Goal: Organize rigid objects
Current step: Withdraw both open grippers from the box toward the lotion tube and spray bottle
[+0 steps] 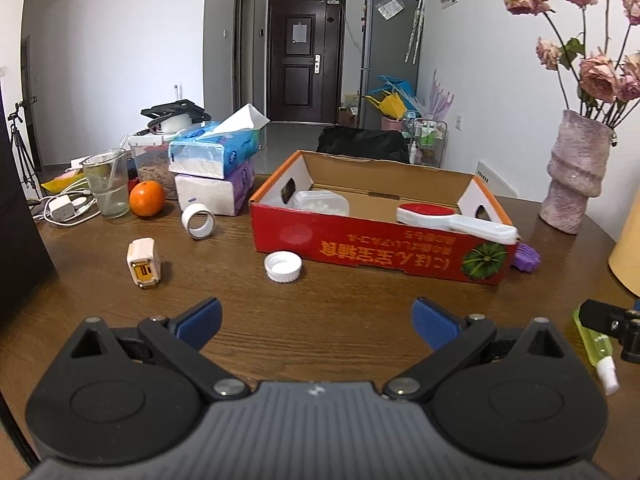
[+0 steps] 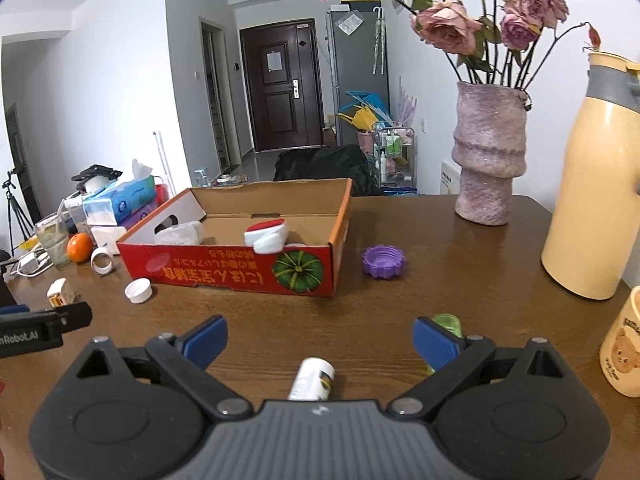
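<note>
1. Both claws hang over the wooden table (image 1: 320,320) with nothing in them: the left gripper (image 1: 316,322) has its blue pads spread wide apart, and the right gripper (image 2: 320,338) is spread just as wide.
2. Far left, a cream charger plug (image 1: 143,263) lies on its side, well apart from the box.
3. Behind it a white tape ring (image 1: 198,221) lies near an orange (image 1: 147,198).
4. A white bottle cap (image 1: 283,266) lies open side up just beside the red cardboard box (image 1: 360,248).
5. Inside the box sit a white plastic container (image 1: 322,202) and a red-and-white brush (image 1: 452,219), its handle resting over the front wall.
6. A purple cap (image 2: 383,261) lies near the box's right end.
7. A small white bottle (image 2: 313,378) lies on its side between the right gripper's fingers, touching neither.
8. A green spray bottle (image 1: 596,346) lies just beside that gripper's right pad.
</note>
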Available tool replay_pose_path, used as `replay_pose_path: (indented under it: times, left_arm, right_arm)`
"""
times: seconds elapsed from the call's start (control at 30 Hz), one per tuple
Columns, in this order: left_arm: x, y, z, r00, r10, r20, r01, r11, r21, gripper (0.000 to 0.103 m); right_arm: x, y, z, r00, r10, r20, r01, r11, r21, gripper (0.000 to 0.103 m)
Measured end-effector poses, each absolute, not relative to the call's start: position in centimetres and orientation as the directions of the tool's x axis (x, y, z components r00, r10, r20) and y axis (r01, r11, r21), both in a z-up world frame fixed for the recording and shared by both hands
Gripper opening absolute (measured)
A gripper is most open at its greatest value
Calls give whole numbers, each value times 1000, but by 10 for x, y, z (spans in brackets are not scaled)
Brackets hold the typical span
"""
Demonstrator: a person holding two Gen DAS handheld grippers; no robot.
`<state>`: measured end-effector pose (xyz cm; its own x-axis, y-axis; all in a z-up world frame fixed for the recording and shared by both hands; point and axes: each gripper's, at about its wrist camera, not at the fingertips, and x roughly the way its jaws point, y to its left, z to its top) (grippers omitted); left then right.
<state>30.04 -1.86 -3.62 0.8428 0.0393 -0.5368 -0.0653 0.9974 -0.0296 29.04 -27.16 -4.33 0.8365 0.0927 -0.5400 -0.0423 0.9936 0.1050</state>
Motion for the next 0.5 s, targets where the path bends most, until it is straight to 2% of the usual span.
replay_pose_path:
  times: [0.5]
  left_arm:
    - [280, -80, -43, 826, -10, -564, -8, 1000, -30, 103]
  right_arm:
    - [259, -326, -58, 827, 69, -558, -31, 997, 77, 99]
